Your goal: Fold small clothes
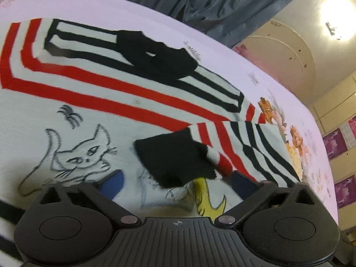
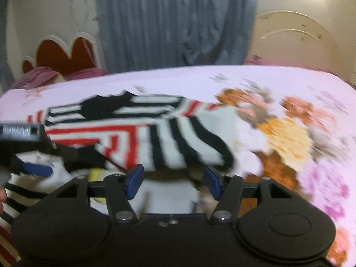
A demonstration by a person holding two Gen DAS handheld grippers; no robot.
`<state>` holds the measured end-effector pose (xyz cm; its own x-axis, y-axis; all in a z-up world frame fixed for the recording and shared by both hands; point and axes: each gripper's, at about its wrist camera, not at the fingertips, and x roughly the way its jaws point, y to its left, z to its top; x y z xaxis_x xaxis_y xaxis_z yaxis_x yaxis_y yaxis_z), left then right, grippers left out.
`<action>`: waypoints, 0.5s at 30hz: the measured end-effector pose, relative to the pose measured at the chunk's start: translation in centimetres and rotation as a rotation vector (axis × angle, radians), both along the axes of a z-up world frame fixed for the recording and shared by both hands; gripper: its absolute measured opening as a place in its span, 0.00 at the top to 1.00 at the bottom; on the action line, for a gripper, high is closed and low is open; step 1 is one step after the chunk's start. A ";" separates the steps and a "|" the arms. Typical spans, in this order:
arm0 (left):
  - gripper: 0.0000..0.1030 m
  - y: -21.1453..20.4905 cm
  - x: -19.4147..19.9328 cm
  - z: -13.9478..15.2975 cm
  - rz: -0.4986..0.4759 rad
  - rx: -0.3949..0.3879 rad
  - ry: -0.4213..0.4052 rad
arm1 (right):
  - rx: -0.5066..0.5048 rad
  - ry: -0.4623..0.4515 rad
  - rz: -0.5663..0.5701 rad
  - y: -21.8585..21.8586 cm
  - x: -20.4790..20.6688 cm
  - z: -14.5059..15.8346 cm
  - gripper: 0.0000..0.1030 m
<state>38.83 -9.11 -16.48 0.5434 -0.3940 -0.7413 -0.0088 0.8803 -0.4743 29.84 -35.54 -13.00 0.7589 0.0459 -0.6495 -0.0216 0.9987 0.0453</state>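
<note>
A bed covered by a pale pink sheet with orange and pink flower prints [image 2: 287, 133] fills both views, with a grey-blue curtain [image 2: 173, 22] and cream walls behind it. On the sheet lies the white knitted sweater with red and black stripes and a line-drawn cat on its front [image 1: 93, 120], spread flat with its black-striped top part toward the curtain. One sleeve with black bands and a black cuff [image 1: 178, 160] is folded inward across the body, its cuff resting on the white front beside the cat drawing. A yellow shape printed on the sweater shows just beneath that cuff.

The left gripper [image 1: 178, 184] hovers low over the sweater's front; its blue-padded fingers [image 1: 113, 182] stand wide apart, one on each side of the folded cuff, with nothing clamped between them. The right gripper [image 2: 173, 181] sits at the sleeve's striped edge, its blue-padded fingers [image 2: 135, 180] likewise spread, the cloth lying just ahead of them and partly over their tips; that view is motion-blurred, so contact with the cloth cannot be told. In the right wrist view the left gripper appears at the left edge, above the sweater. A red cloud-shaped headboard [image 2: 64, 55] stands at the far left of the bed.
</note>
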 end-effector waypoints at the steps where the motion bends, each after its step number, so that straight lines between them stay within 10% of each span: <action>1: 0.18 -0.3 0.1 -0.2 -0.010 0.006 -0.006 | 0.006 0.011 -0.018 -0.5 -0.1 -0.3 0.43; 4: 0.25 -1.1 0.0 -0.3 -0.034 0.035 -0.040 | 0.017 0.027 -0.053 -1.3 -0.2 -1.3 0.43; 10: 0.87 -0.9 0.2 -0.5 -0.071 0.005 -0.064 | 0.039 0.049 -0.073 -1.4 0.5 -2.4 0.43; 15: 0.91 -0.7 0.0 2.0 -0.077 -0.015 -0.174 | 0.044 0.058 -0.083 -1.0 1.5 -2.8 0.43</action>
<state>38.81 -9.84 -14.44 0.6305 -0.4495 -0.6328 0.1414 0.8681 -0.4757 31.39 -36.55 -15.80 0.7223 0.0143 -0.6914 0.0650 0.9940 0.0884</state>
